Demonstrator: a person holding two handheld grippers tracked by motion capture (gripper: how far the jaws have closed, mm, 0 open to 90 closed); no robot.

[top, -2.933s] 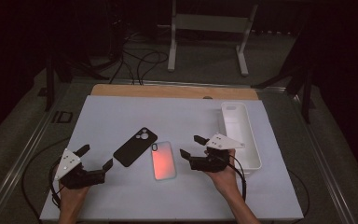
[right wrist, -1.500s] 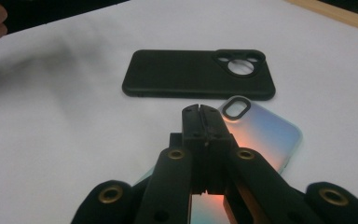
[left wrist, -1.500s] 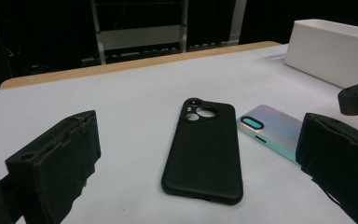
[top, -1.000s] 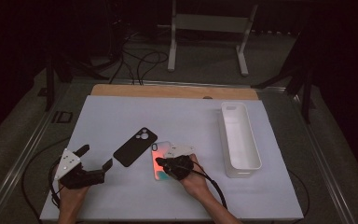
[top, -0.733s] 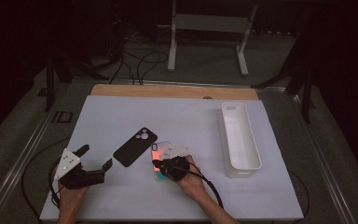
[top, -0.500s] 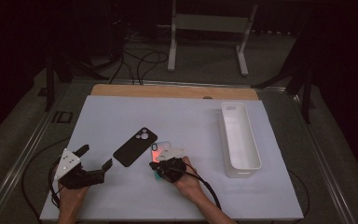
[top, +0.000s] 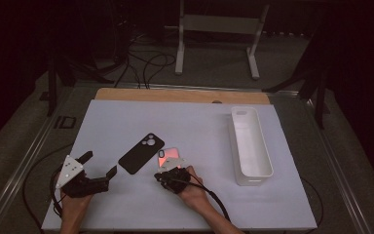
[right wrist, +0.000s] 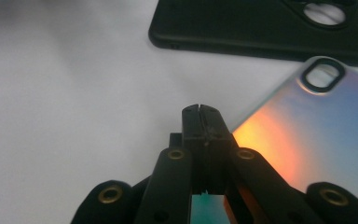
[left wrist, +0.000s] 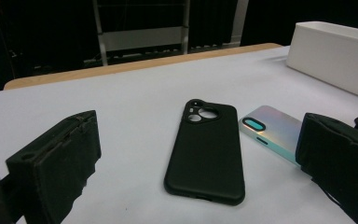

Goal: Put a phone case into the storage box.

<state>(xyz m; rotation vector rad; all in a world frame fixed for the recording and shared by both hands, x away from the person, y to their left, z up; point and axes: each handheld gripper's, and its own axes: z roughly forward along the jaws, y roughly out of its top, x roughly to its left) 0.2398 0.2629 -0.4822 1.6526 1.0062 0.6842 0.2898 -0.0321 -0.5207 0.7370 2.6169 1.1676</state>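
The right gripper (top: 164, 176) is sitting low over the near edge of the iridescent pink-and-blue phone case (right wrist: 307, 126), which is lying flat on the pale grey surface (top: 195, 122), camera cutout pointing away from the person. In the right gripper view its jaws are pressed fully together, tips meeting at the case's long side edge; whether they are pinching that edge or merely lying over it cannot be told, though nothing is showing between the tips. Just beside the shiny case, to its left in the high view, the matte black phone case (top: 141, 152) is lying face down, the two close but apart.

The left gripper (top: 97, 170) is resting near the front-left of the surface, its jaws spread wide and empty, aimed toward the black case, as the left gripper view is showing.

Judging from this, the step in hand looks like working at the iridescent case's edge with closed jaws, perhaps nudging or levering it so it can be gripped. The next move is probably calling for getting one jaw under that thin rim, since a flat case offers little to pinch. The long white rectangular tray (top: 251, 146) is standing well apart on the right.
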